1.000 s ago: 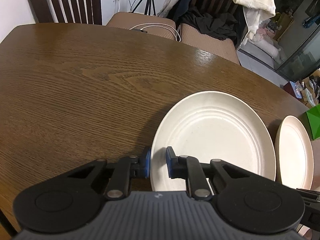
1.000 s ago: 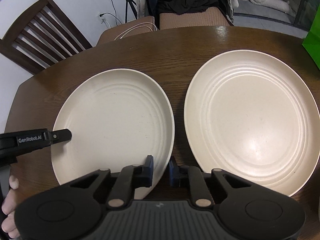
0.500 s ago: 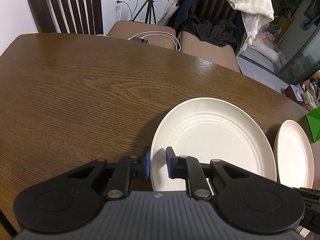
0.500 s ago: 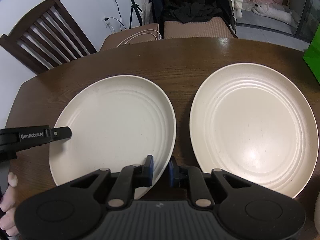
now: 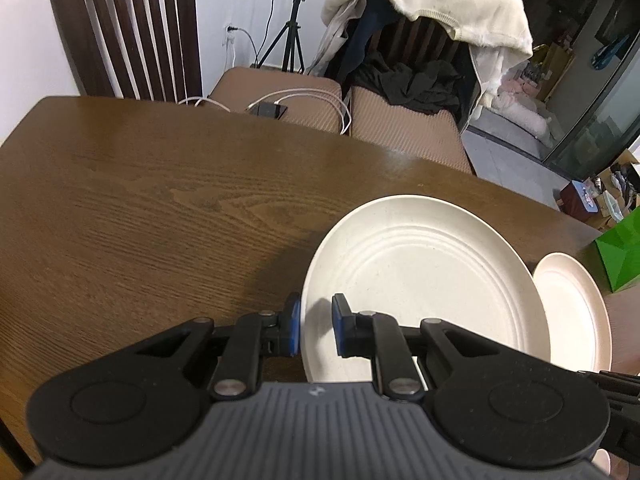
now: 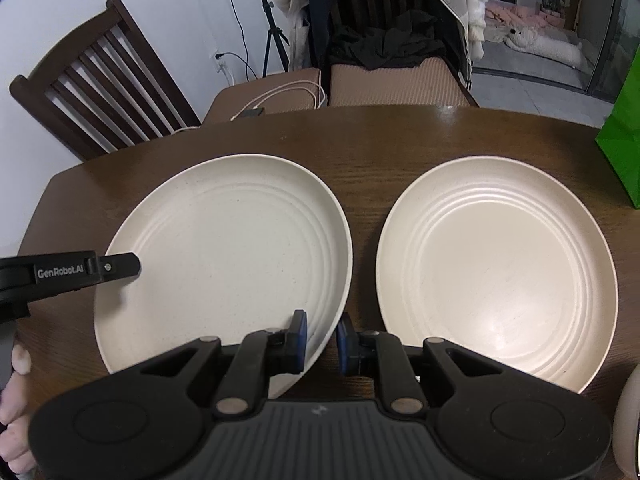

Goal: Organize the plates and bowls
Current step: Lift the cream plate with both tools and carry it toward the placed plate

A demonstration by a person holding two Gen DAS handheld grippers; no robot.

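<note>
Two cream ridged plates are over the brown table. The left plate (image 6: 224,256) (image 5: 424,280) is lifted and tilted, casting a shadow on the wood. My left gripper (image 5: 316,330) is shut on its left rim, and my right gripper (image 6: 322,338) is shut on its near right rim. The left gripper's finger (image 6: 116,266) shows at that plate's left edge in the right wrist view. The second plate (image 6: 496,272) (image 5: 572,312) lies flat on the table to the right.
A green bag (image 6: 624,136) stands at the table's right edge. A pale rounded object (image 6: 628,420) sits at the near right corner. Dark wooden chairs (image 6: 100,80), cushioned seats with cables (image 5: 288,104) and a clothes-draped chair (image 5: 424,16) line the far side.
Both grippers have risen and pulled back with the left plate, which now sits higher off the table. The right plate has not moved.
</note>
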